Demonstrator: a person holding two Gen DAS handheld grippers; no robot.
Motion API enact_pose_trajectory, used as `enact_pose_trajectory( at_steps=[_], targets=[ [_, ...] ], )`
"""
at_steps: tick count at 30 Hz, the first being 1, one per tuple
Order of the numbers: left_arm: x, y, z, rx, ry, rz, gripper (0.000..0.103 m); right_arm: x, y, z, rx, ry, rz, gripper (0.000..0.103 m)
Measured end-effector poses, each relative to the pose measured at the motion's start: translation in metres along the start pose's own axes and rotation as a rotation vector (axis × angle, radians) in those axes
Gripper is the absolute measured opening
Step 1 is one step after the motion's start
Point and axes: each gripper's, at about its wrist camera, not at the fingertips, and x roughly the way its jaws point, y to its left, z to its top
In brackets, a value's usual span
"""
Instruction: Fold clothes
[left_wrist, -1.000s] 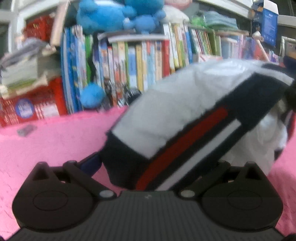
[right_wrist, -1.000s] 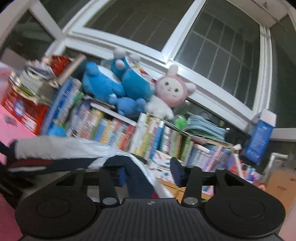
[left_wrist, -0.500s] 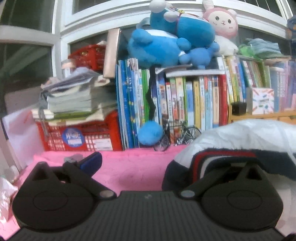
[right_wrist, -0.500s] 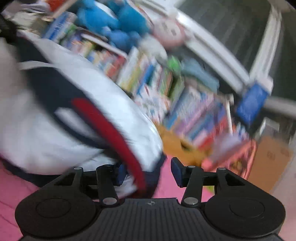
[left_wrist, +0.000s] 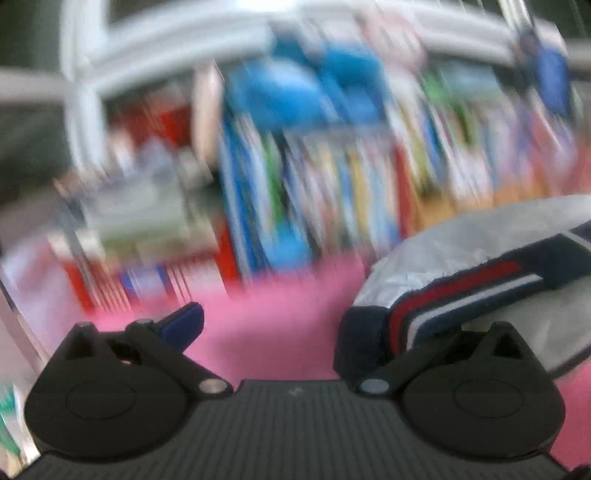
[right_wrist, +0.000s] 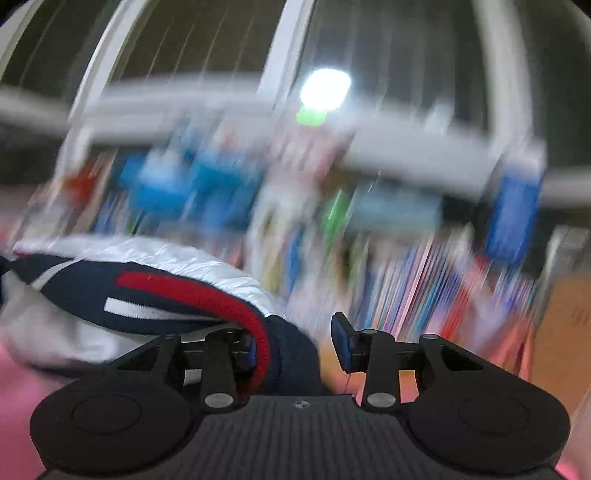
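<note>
A pink table carries the work, with a blurred wall of books and blue soft toys along its far edge and window frames above. On the pink surface lies the jacket, a white garment bunched into a mound, with a navy band striped in red and white running across its near side.

The band is the jacket's long line, and it stretches roughly side to side between the two tools. From the left gripper the jacket lies to the right, its navy end right by the right-hand finger, whose tip is hidden behind the cloth; the jaws stand spread, with only pink table between them. From the right gripper the jacket lies to the left, its striped end draped over the left finger; those jaws are spread too, and I cannot tell whether cloth sits between them.

Both tools look about equally near, one at each end of the band.
</note>
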Motion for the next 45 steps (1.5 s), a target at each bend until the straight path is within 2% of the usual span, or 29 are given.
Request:
enact_pose_trajectory(
  at_steps=[3,5,6,7,8,9,11,12,13,14,16,20,22,25,27,30,32,33,36,38,40,42,44,45],
  targets=[
    [0.014,-0.021,-0.04,0.109,0.106,-0.024,0.102,-0.001,0.006,-0.059,0.015,0.3,0.121,0.035],
    [0.017,-0.019,-0.009,0.091,0.012,0.031,0.1,0.006,0.015,-0.077,-0.016,0.4,0.151,0.033],
    [0.019,-0.018,0.007,0.08,-0.037,0.059,0.1,0.012,0.019,-0.078,-0.052,0.417,0.149,0.033],
    [0.021,-0.017,0.023,0.069,-0.086,0.087,0.1,0.023,0.02,-0.067,-0.098,0.388,0.12,0.033],
    [0.023,-0.015,0.04,0.058,-0.135,0.115,0.1,0.031,0.02,-0.047,-0.132,0.312,0.067,0.033],
    [0.016,-0.011,0.042,0.042,-0.153,0.108,0.1,0.026,0.021,-0.023,-0.14,0.177,-0.005,0.034],
    [0.002,-0.003,0.043,0.01,-0.185,0.089,0.103,-0.006,0.027,0.025,-0.122,-0.212,-0.162,0.033],
    [-0.005,0.001,0.044,-0.006,-0.201,0.079,0.103,-0.027,0.03,0.031,-0.113,-0.396,-0.203,0.034],
    [-0.012,0.005,0.045,-0.022,-0.217,0.069,0.103,-0.045,0.033,0.034,-0.105,-0.543,-0.24,0.036],
    [-0.02,0.009,0.046,-0.038,-0.233,0.059,0.103,-0.053,0.034,0.029,-0.107,-0.566,-0.249,0.038],
    [-0.034,0.017,0.047,-0.07,-0.265,0.039,0.103,-0.046,0.029,0.014,-0.14,-0.392,-0.185,0.038],
    [-0.042,0.018,0.021,-0.048,-0.201,-0.105,0.103,-0.034,0.015,-0.068,-0.12,0.037,-0.028,0.039],
    [-0.045,0.018,0.008,-0.036,-0.168,-0.178,0.103,-0.034,0.015,-0.107,-0.082,0.195,0.07,0.039],
    [-0.051,0.019,-0.012,-0.019,-0.117,-0.288,0.1,-0.047,0.027,-0.147,-0.099,0.321,0.23,0.042],
    [-0.055,0.019,-0.025,-0.007,-0.083,-0.361,0.1,-0.056,0.038,-0.159,-0.142,0.395,0.31,0.043],
    [-0.06,0.019,-0.045,0.011,-0.032,-0.47,0.103,-0.074,0.047,-0.149,-0.239,0.404,0.439,0.045],
    [-0.064,0.02,-0.058,0.023,0.002,-0.542,0.103,-0.084,0.044,-0.132,-0.265,0.344,0.5,0.05],
    [-0.066,0.02,-0.064,0.029,0.02,-0.578,0.103,-0.088,0.043,-0.122,-0.273,0.307,0.526,0.058],
    [-0.062,0.023,-0.04,-0.065,-0.077,-0.576,0.103,-0.097,0.038,-0.092,-0.289,0.175,0.594,0.076],
    [-0.048,0.005,-0.025,-0.117,-0.109,-0.522,0.103,-0.098,0.034,-0.071,-0.292,0.071,0.632,0.084],
    [-0.025,-0.025,-0.016,-0.101,-0.111,-0.418,0.103,-0.094,0.033,-0.054,-0.282,-0.028,0.643,0.096],
    [-0.004,-0.057,-0.022,-0.052,-0.09,-0.322,0.103,-0.076,0.036,-0.037,-0.254,-0.12,0.622,0.1],
    [0.009,-0.082,-0.035,0.027,-0.078,-0.256,0.103,-0.054,0.044,-0.031,-0.214,-0.139,0.577,0.103],
    [0.011,-0.086,-0.043,0.044,-0.061,-0.248,0.103,-0.043,0.044,-0.034,-0.195,-0.115,0.535,0.103]
  ],
)
